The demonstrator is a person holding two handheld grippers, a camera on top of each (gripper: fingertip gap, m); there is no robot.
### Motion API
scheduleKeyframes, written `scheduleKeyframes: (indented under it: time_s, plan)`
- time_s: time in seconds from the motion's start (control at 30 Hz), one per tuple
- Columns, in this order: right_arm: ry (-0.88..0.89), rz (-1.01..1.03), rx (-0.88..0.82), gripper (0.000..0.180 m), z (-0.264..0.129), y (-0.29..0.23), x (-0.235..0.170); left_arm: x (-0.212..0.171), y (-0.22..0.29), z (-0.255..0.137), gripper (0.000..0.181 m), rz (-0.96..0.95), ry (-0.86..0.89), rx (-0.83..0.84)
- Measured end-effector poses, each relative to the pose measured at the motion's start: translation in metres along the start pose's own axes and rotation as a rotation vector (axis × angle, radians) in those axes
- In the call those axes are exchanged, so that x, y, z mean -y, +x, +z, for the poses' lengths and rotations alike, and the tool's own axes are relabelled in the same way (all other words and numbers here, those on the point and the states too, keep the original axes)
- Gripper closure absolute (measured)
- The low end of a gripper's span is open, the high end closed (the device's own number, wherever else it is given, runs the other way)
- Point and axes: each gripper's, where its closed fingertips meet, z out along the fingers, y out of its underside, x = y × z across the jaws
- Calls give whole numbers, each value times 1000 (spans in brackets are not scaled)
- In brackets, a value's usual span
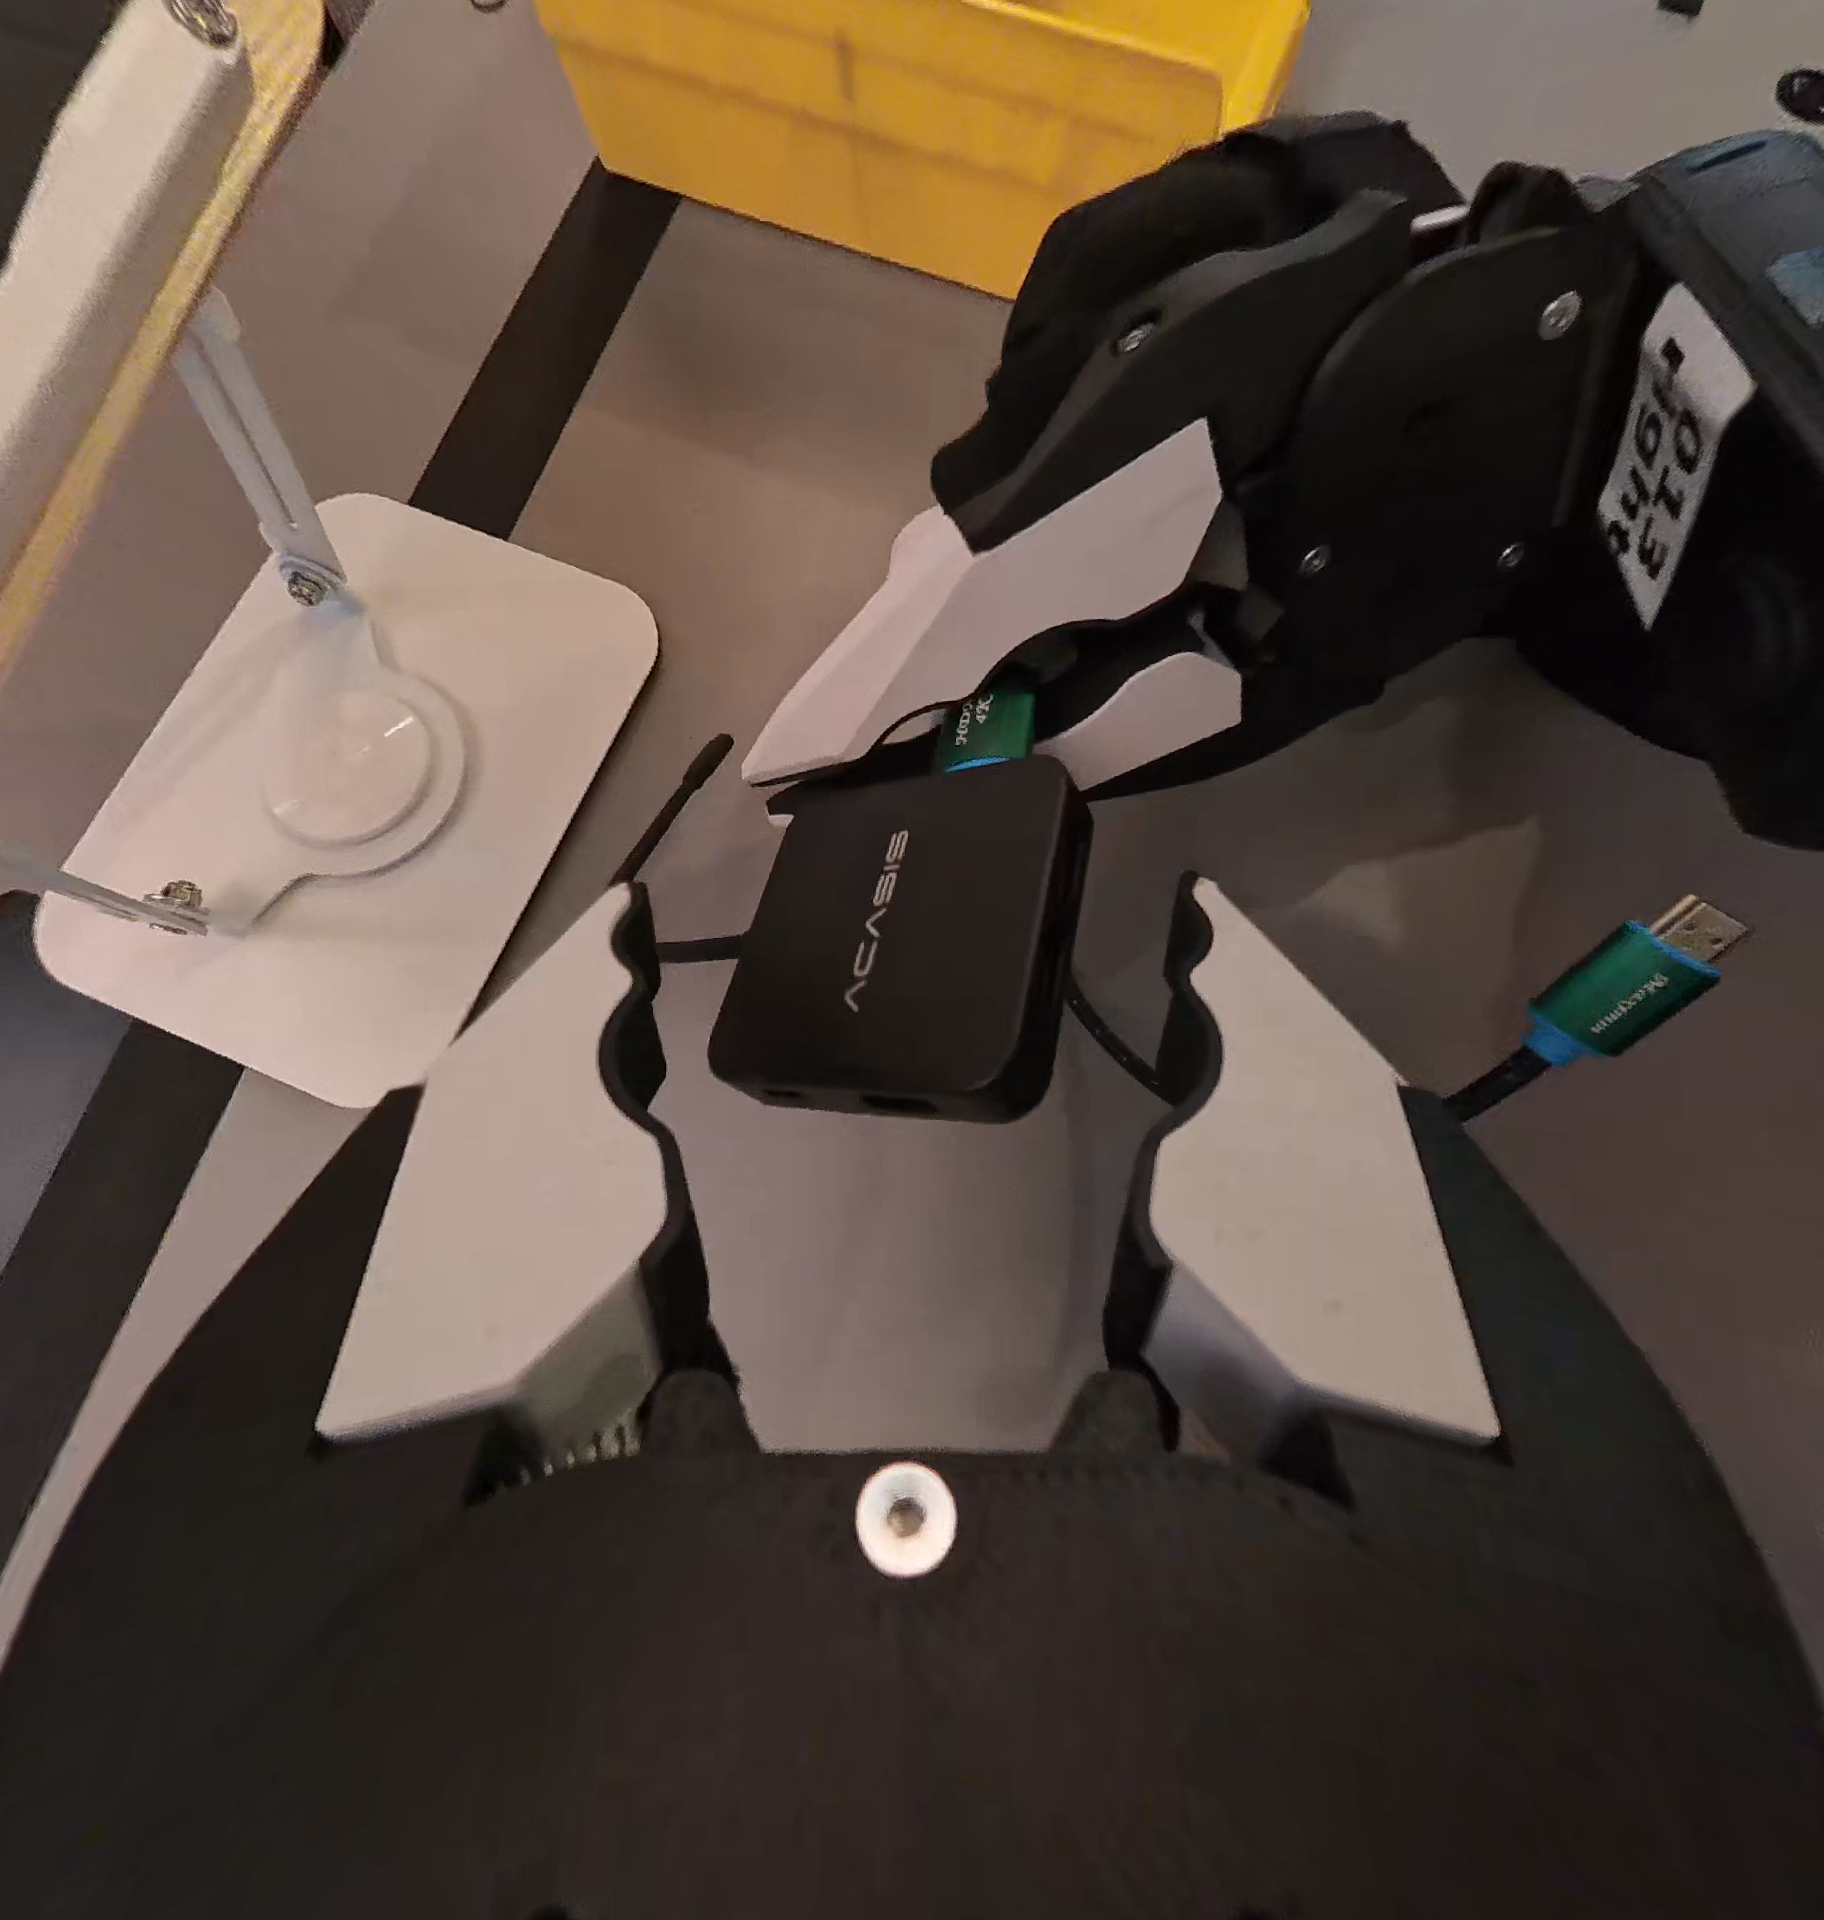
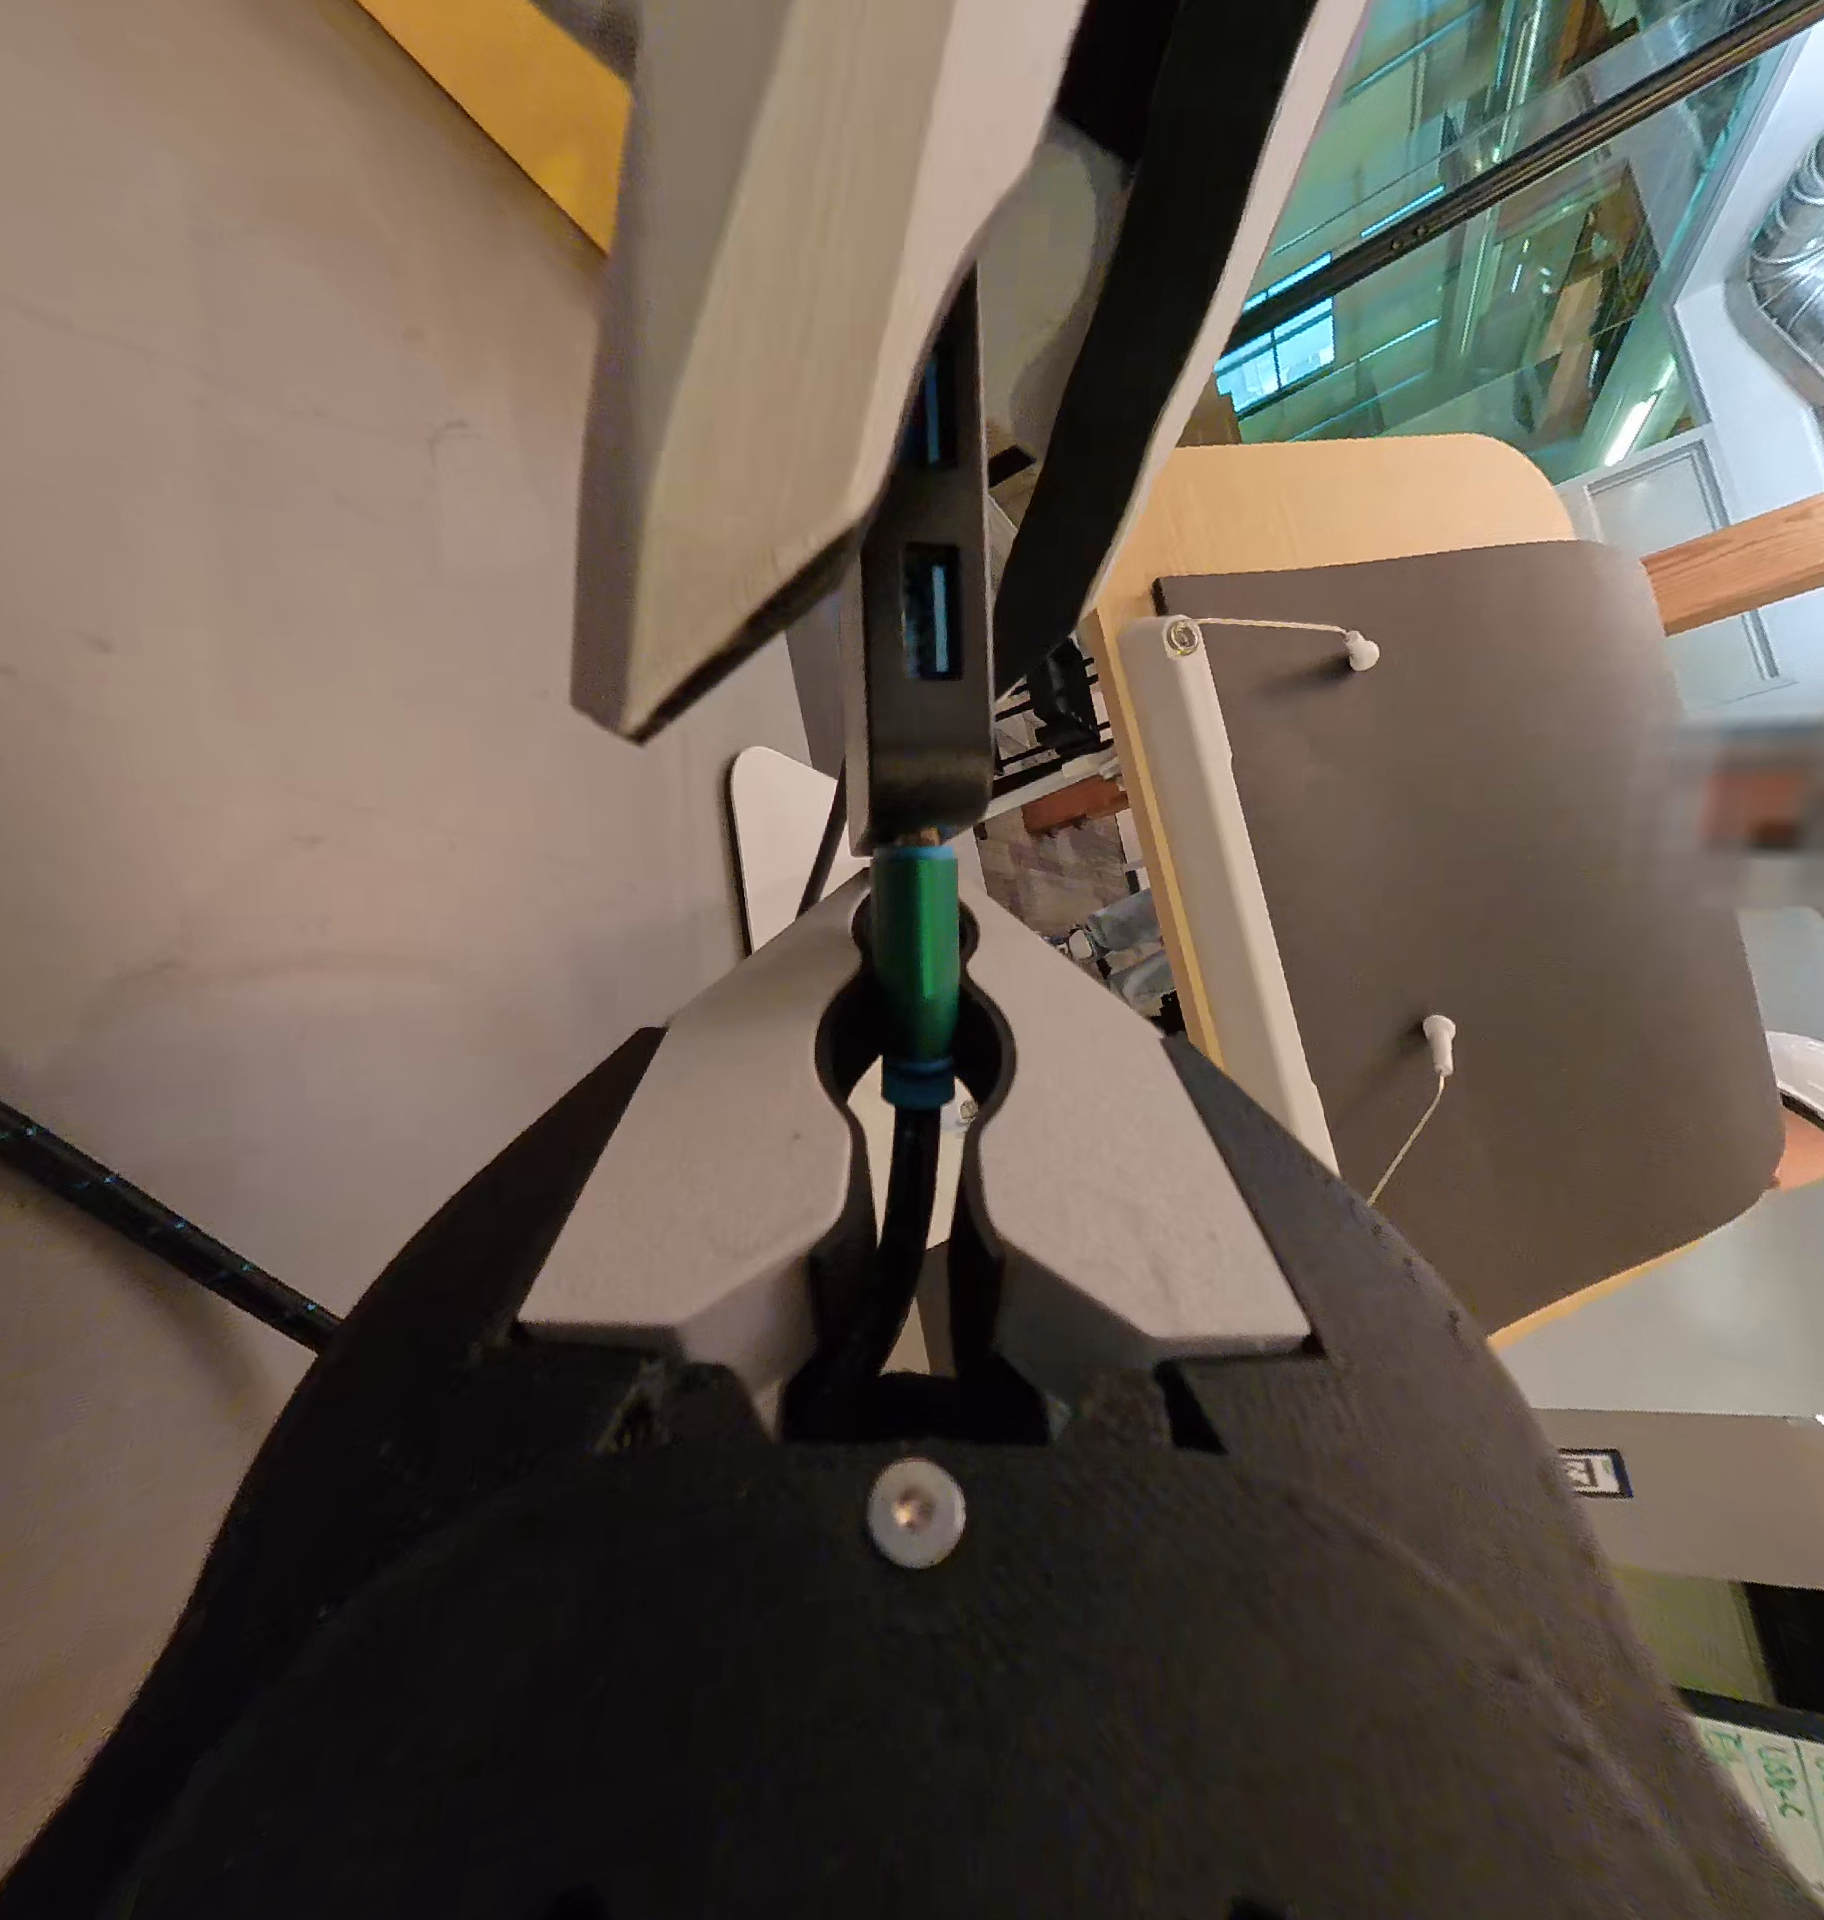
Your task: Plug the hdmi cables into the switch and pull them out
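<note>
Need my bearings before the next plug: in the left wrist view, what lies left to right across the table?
White stand base → black switch with one green plug at its far edge, gripped by the right gripper → loose green HDMI plug.

The switch point(image 1: 892, 951) is placed between and just ahead of the left gripper's fingertips point(image 1: 1194, 914). One plug point(image 1: 986, 727) is seated in its far edge, between the right gripper's fingers point(image 1: 887, 644). Another plug point(image 1: 1625, 982) is laid right of the left fingers.
</note>
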Motion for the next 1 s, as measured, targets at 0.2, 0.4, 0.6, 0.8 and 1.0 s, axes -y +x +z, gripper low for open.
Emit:
scheduleKeyframes:
  time_s: [0.2,0.4,0.6,0.8,1.0]
  plan:
    - [10,-16,-16,177,0,0,2,10,11,1,90,-208,138,-225]
    - [22,-61,-10,177,0,-6,8,-5,12,4,95,-150,28,-258]
    - [39,-96,-8,177,-2,-9,13,-22,23,14,100,-68,-160,-330]
    - [29,-141,8,177,0,-16,13,-39,30,23,97,-49,-333,-385]
    - [28,-176,10,177,1,-20,17,-52,30,24,84,-41,-492,-396]
